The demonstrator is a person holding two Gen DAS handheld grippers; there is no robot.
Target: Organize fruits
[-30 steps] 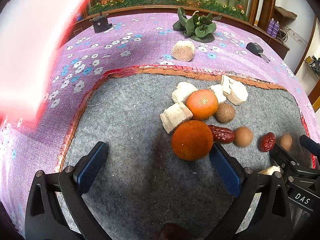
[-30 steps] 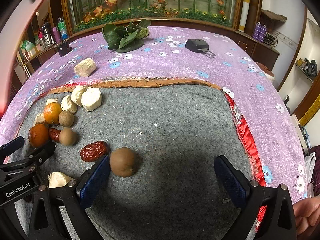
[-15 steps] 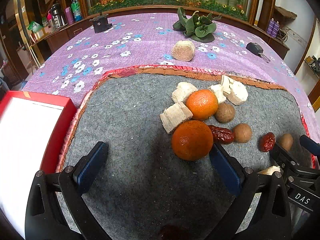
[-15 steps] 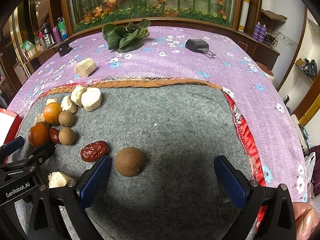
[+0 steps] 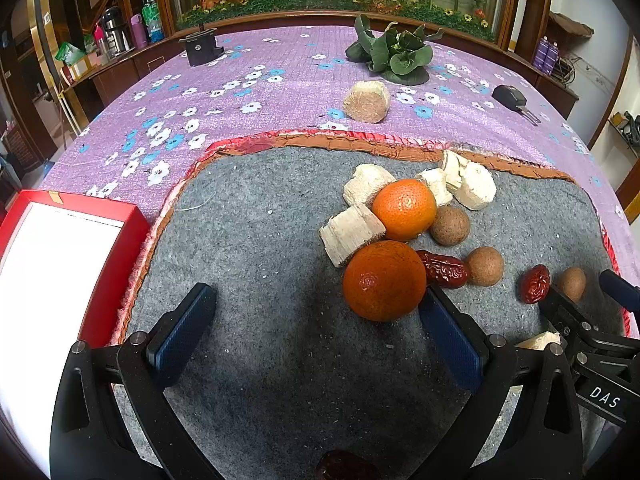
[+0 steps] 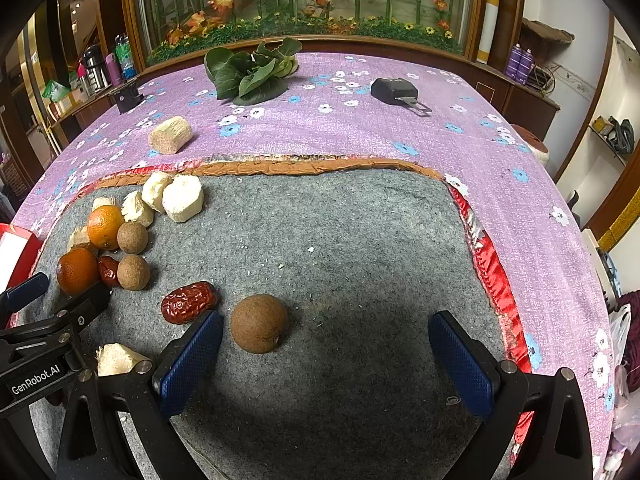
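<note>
Blue ribbed pads on black frames, spread wide on both tools, nothing between them. Left gripper (image 5: 316, 332) low over grey felt mat (image 5: 248, 248), right pad just beside a deep-orange mandarin (image 5: 384, 280) with dimpled, glossy skin. Touching that fruit's far side, a wrinkled dark-red jujube (image 5: 443, 269) and a pale fibrous sugarcane chunk (image 5: 352, 234); beyond, a lighter orange mandarin (image 5: 405, 209), two rough tan round longans (image 5: 450, 225), more cream cane pieces (image 5: 474, 185). Far left, off the mat's edge, a red box (image 5: 116, 248) with washed-out white interior.

Right gripper (image 6: 325, 354) likewise agape above the mat; a brown, matte, round longan (image 6: 259, 323) resting near the left pad, inside the gap. Just left of it, a shiny creased jujube (image 6: 188, 302). Further out on the purple flowered cloth (image 6: 360, 136): one cane stub (image 6: 170, 135), leafy greens (image 6: 252, 74), a black key fob (image 6: 394, 90).
</note>
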